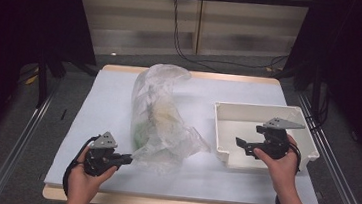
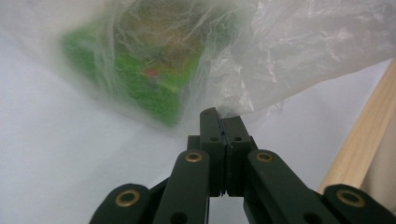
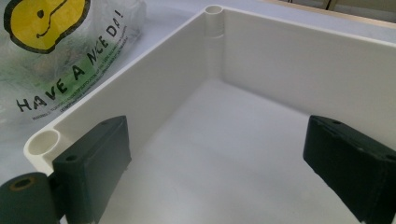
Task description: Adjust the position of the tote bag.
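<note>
A crumpled clear plastic bag [image 1: 160, 115] lies in the middle of the white-covered table, with a green packet [image 1: 139, 133] inside its near end. In the left gripper view the packet [image 2: 149, 79] is blurred behind the film [image 2: 289, 46]. My left gripper [image 1: 127, 159] is at the bag's near edge, its jaws pressed together [image 2: 222, 116] with the film's edge pinched at the tips. To the right stands an empty white bin [image 1: 259, 108]. My right gripper [image 1: 244, 146] hovers open over the bin's near-left part, jaws wide apart [image 3: 217, 154] above the bin floor.
The table top [image 1: 103, 104] has a wooden edge [image 2: 364, 140] close to my left gripper. The bag's print, a yellow smiley and "HAVE A NICE DAY" [image 3: 70, 60], lies just outside the bin wall [image 3: 289, 60]. Black curtains and metal rails flank the table.
</note>
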Tool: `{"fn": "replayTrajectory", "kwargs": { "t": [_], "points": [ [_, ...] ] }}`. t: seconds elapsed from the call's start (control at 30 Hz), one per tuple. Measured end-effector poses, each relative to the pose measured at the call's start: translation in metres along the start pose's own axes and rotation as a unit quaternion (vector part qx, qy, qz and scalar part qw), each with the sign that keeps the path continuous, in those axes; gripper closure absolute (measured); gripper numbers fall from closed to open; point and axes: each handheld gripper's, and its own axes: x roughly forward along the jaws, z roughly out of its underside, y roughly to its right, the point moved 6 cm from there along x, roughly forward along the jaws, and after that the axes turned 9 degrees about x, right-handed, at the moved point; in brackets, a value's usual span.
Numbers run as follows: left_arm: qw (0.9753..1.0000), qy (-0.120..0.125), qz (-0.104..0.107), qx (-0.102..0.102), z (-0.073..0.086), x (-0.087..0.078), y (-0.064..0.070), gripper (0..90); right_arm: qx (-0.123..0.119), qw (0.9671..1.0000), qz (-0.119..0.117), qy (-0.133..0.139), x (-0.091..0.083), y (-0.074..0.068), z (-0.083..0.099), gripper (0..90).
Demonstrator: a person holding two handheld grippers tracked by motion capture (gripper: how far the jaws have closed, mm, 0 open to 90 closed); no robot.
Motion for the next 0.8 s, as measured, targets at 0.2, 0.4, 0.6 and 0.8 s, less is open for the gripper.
{"fn": "replayTrajectory", "kwargs": {
  "t": [0.2,0.4,0.6,0.8],
  "points": [
    [0.9999,-0.001,-0.005,-0.010,0.003,-0.005,-0.009,90.0,-0.001,1.0000,-0.001,-0.002,0.001,-0.001,0.000,6.9],
    [0.9997,0.001,-0.012,-0.020,0.005,-0.010,-0.018,90.0,0.000,1.0000,0.001,-0.002,0.001,-0.001,0.001,6.9],
    [0.9994,0.002,-0.021,-0.026,0.007,-0.014,-0.029,90.0,-0.001,1.0000,0.002,-0.002,0.001,-0.001,0.001,6.9],
    [0.9990,0.003,-0.027,-0.037,0.009,-0.016,-0.038,90.0,0.000,1.0000,0.003,-0.002,-0.001,0.001,0.001,6.9]
  ]
}}
